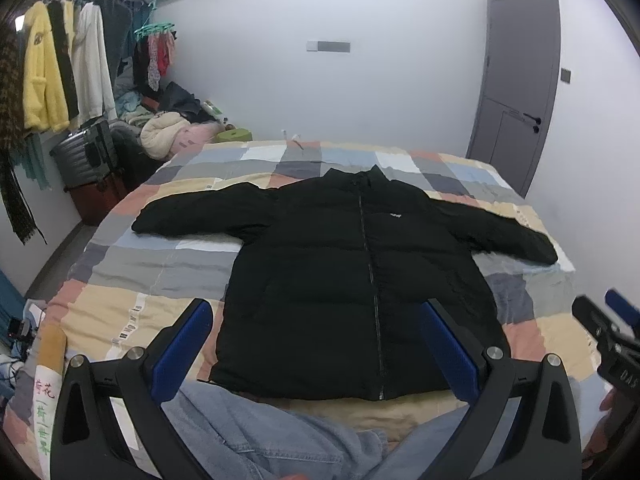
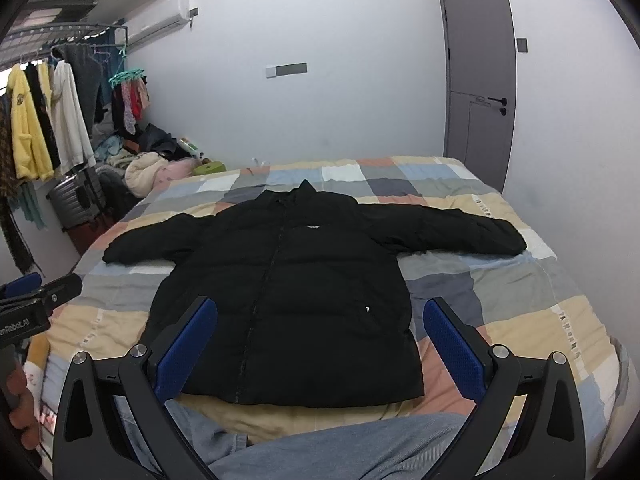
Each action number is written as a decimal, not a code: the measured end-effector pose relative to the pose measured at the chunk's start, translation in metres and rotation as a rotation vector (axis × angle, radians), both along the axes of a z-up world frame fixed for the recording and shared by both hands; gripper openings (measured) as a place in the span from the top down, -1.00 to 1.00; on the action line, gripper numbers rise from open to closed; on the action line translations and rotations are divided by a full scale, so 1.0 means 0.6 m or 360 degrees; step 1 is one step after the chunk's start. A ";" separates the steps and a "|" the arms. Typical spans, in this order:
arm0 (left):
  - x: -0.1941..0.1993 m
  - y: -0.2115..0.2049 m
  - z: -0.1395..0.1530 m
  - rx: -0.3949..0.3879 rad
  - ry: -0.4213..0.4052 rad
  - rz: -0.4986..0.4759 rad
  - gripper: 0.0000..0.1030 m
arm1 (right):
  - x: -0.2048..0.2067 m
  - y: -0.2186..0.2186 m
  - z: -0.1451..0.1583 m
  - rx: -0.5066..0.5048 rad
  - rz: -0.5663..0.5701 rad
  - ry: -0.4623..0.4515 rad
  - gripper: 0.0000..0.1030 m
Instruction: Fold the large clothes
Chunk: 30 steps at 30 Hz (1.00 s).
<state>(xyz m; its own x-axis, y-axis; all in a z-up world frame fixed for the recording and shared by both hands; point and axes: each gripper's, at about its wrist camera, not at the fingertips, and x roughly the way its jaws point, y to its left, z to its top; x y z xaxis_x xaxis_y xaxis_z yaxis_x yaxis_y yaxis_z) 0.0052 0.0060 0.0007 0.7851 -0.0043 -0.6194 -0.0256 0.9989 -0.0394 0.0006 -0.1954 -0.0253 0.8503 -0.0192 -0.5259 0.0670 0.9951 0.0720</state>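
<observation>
- Plainly, the black puffer jacket (image 1: 360, 280) lies flat on the checked bed cover (image 1: 168, 280), front up, zip closed, collar toward the far wall and hem toward me.
- My left gripper (image 1: 316, 344) hangs above the near part of the bed with its 2 blue pads (image 1: 182, 350) spread wide and nothing between them; the right-hand pad covers part of the jacket's hem corner in the left wrist view.
- My right gripper (image 2: 320, 344) is likewise spread wide and empty; its left pad hides a patch of the jacket's lower front in the right wrist view.
- Both sleeves reach outward: the left-hand cuff (image 1: 142, 224) stops well inside the bed's side edge, while the right-hand cuff (image 1: 548, 252) lies near the other side edge.
- My legs in blue jeans (image 2: 340, 444) fill the bottom of both views and hide the near edge of the bed.
- The small white mark on the chest (image 1: 396, 214) is too small to read.
- Open cover shows on both sides of the jacket's body and beyond the collar.
- To the left of the bed, a suitcase (image 1: 82, 160), piled clothes (image 1: 160, 136) and hanging garments (image 1: 44, 76) crowd the floor; the grey door (image 2: 478, 76) on the far right is shut.
</observation>
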 end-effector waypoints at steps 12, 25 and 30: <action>0.070 -0.018 0.042 0.0076 -0.0181 -0.0088 -0.99 | 0.040 -0.039 0.017 -0.0017 -0.0004 -0.0025 -1.00; 0.192 -0.017 -0.058 -0.0050 -0.0111 -0.0132 -0.99 | 0.133 -0.182 0.023 0.0102 -0.0129 -0.0110 -1.00; 0.229 -0.024 -0.102 -0.0065 -0.0063 -0.0151 -0.99 | 0.182 -0.273 0.010 0.0076 -0.0233 -0.0140 -1.00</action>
